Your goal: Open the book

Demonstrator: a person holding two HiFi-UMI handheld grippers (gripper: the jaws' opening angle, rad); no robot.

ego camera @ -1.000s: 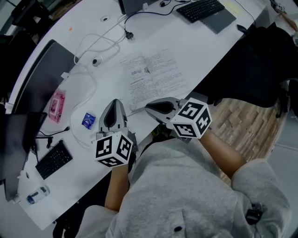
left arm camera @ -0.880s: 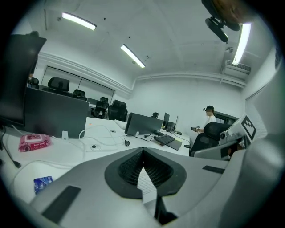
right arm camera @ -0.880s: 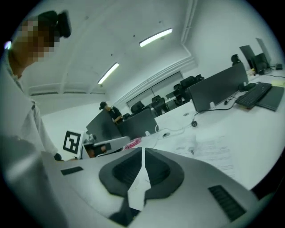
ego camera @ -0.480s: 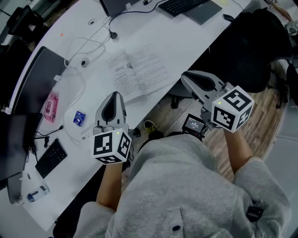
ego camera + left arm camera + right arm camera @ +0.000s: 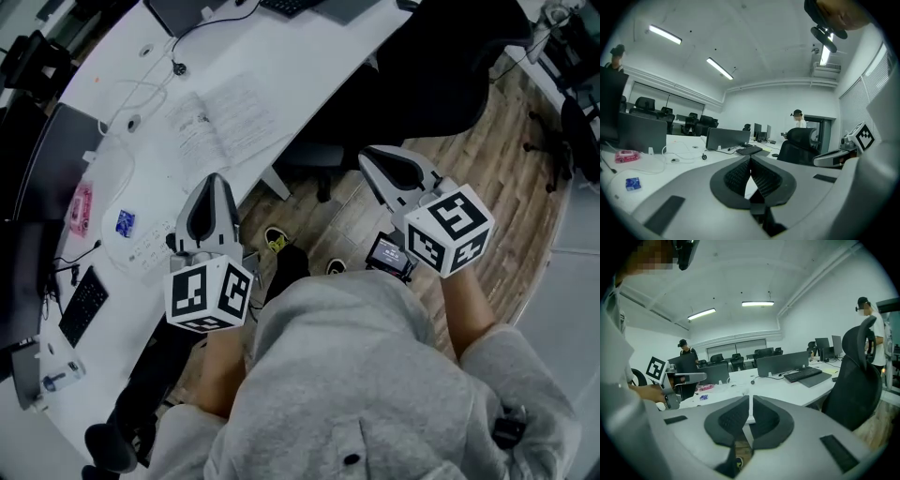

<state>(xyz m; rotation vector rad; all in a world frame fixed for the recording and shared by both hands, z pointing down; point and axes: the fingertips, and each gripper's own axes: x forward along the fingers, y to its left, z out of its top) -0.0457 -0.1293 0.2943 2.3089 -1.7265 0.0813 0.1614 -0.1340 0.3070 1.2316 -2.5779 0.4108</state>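
Book (image 5: 223,117) lies open, flat on table (image 5: 309,56), well apart from both grippers. Left gripper (image 5: 212,180) jaws together, empty. Right gripper (image 5: 368,156) same, over floor near chair (image 5: 441,66). Risks: unheld pages flop shut; right gripper swing clips chair.

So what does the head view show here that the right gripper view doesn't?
Only the head view: the book lying open on the desk with its printed pages up, and the marker cube on the right gripper. Only the right gripper view: that gripper's jaws seen head-on, together with nothing between them, plus the ceiling lights and a standing person. Both: the white desk, the left gripper and the black chair.
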